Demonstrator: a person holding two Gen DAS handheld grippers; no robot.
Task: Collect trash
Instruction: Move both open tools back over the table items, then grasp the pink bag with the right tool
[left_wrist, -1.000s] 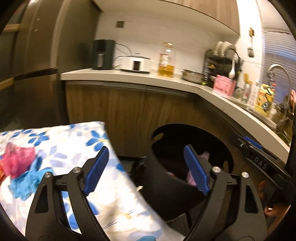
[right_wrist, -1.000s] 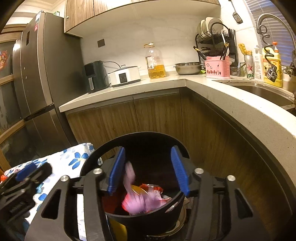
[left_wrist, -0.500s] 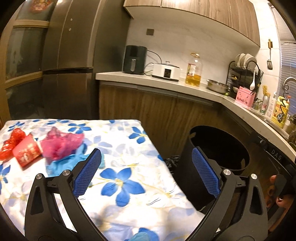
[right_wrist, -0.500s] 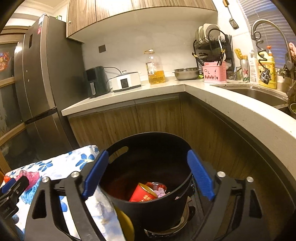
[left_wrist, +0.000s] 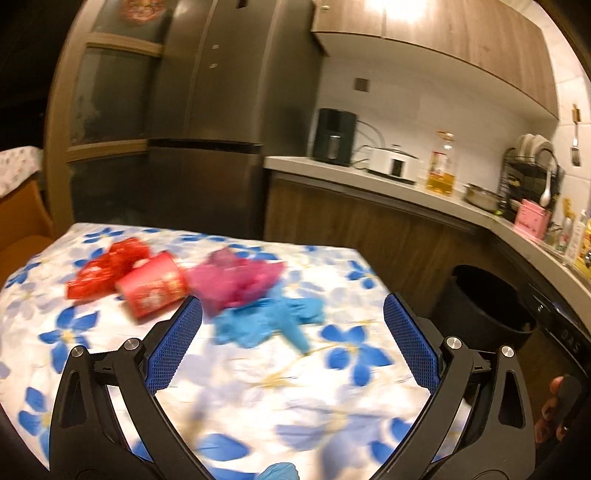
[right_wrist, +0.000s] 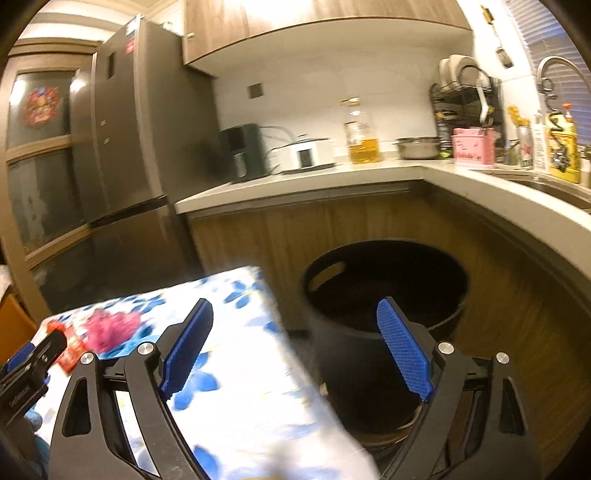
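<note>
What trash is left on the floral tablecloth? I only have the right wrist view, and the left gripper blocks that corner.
Observer: There is a red paper cup on its side, next to a crumpled pink plastic bag.
Operator: Anything else there?
Observer: Yes, crumpled blue rubber gloves lie in front of the pink bag, touching it.
Operator: Is the left gripper carrying something?
Observer: No. The left gripper has just been opening its jaws, which stand wide with nothing gripped, and the gloves lie beyond the tips.
</note>
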